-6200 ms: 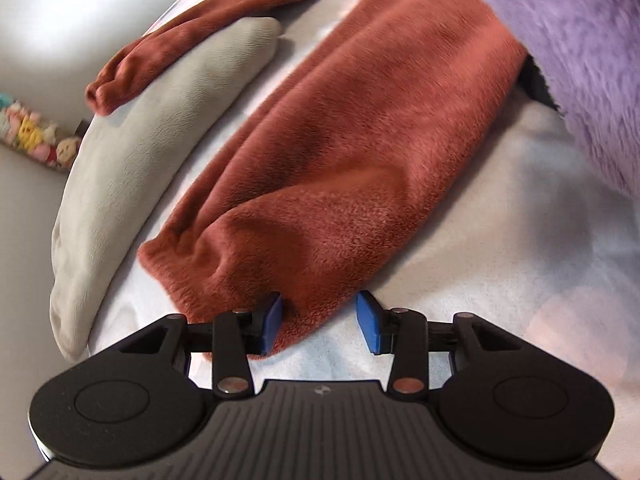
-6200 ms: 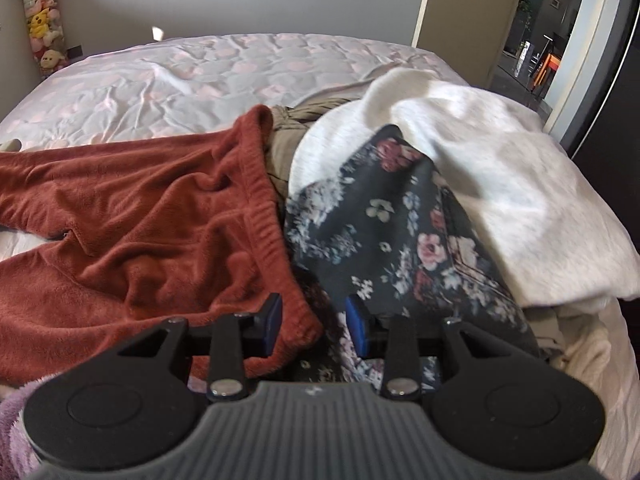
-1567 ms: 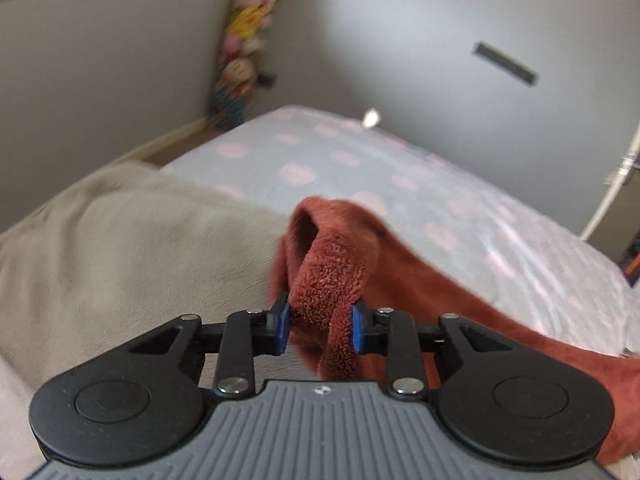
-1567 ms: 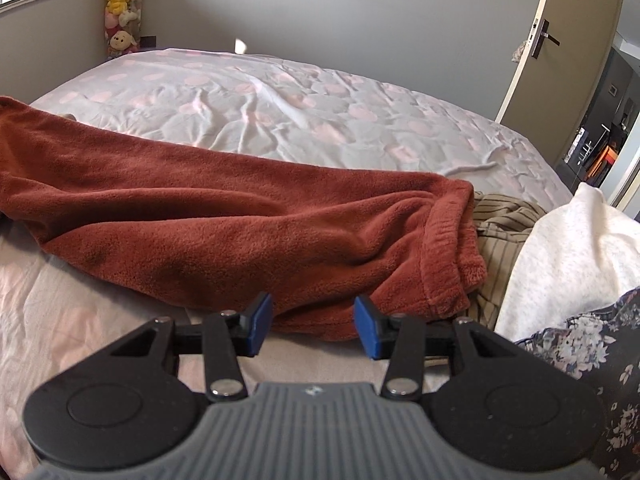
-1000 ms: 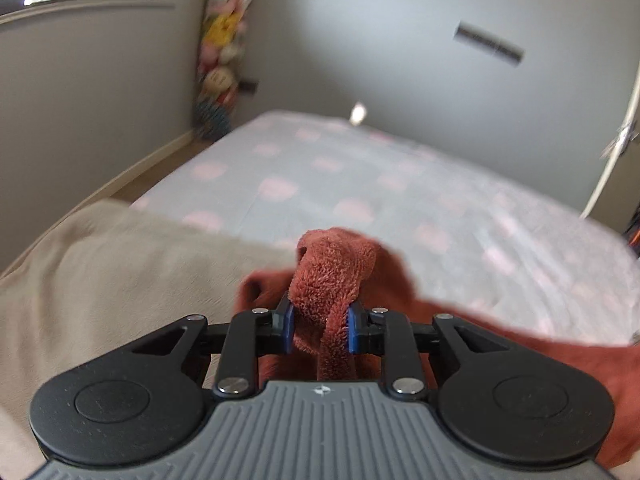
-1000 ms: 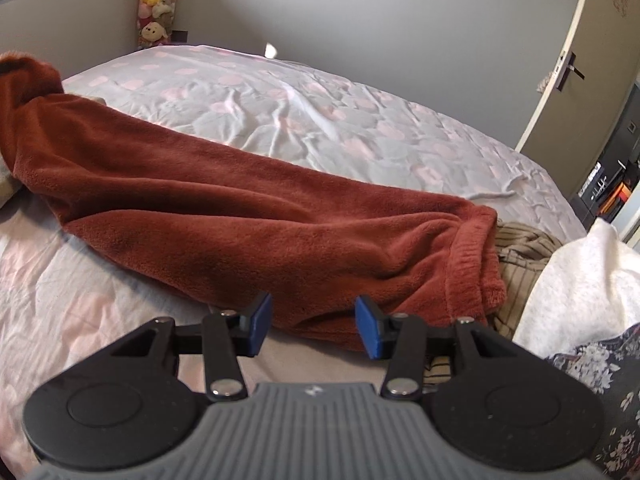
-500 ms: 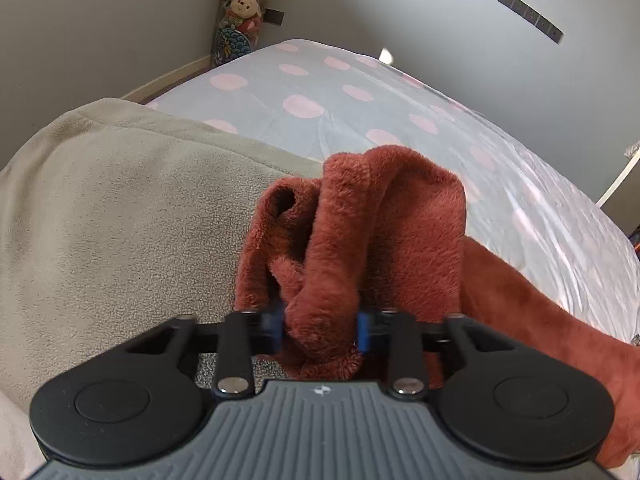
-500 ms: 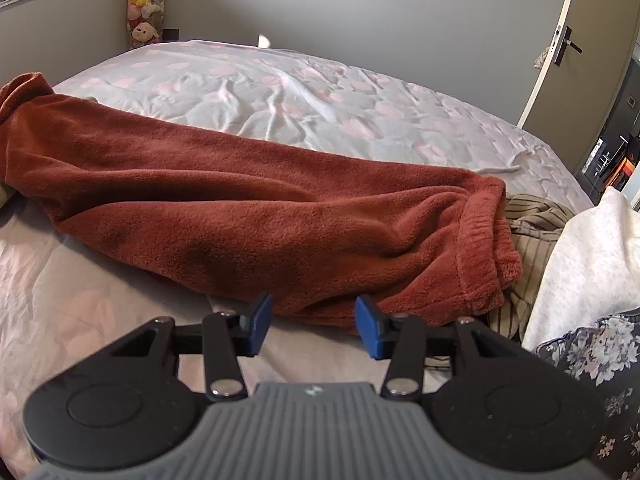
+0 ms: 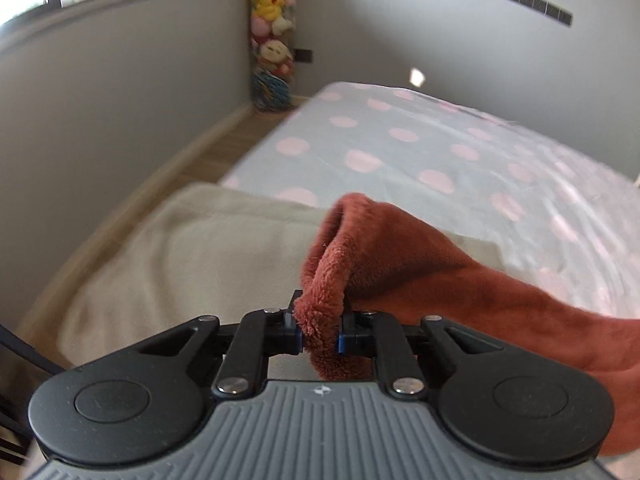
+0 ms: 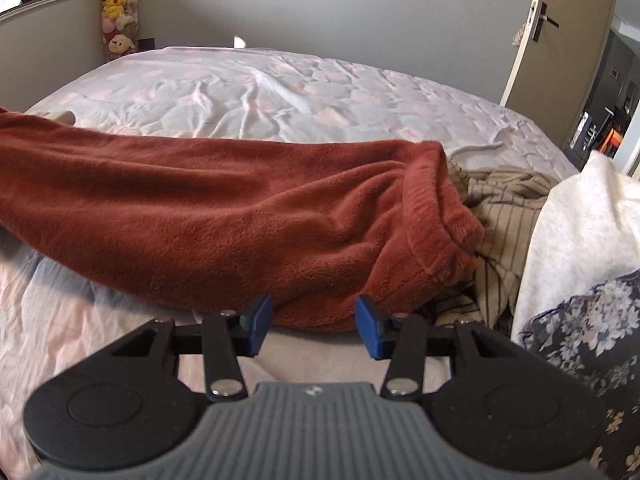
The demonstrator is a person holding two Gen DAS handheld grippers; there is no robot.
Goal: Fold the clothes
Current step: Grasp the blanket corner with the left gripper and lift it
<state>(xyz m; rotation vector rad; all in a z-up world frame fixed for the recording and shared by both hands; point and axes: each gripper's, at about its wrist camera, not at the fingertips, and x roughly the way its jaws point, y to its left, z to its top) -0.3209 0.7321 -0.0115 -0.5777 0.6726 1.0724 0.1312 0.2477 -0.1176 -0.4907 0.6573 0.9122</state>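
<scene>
Rust-red fleece trousers (image 10: 224, 216) lie stretched across the bed, waistband (image 10: 440, 220) to the right. Their leg-end cuff (image 9: 332, 280) is bunched between the blue pads of my left gripper (image 9: 319, 336), which is shut on it and holds it above a beige fleece blanket (image 9: 192, 256). My right gripper (image 10: 314, 326) stands open just in front of the trousers' near edge, close to the waistband, with nothing between its fingers.
The bed (image 10: 280, 92) has a pale sheet with pink dots. A striped beige garment (image 10: 508, 216), a white fleece (image 10: 580, 216) and a dark floral garment (image 10: 592, 320) are piled at the right. Plush toys (image 10: 118, 4) hang in the far corner; a door (image 10: 560, 28) is at the right.
My left gripper has lifted and pulled the cuff, so the bunched leg end now stretches out straighter. The right gripper stays open and has edged toward the waistband.
</scene>
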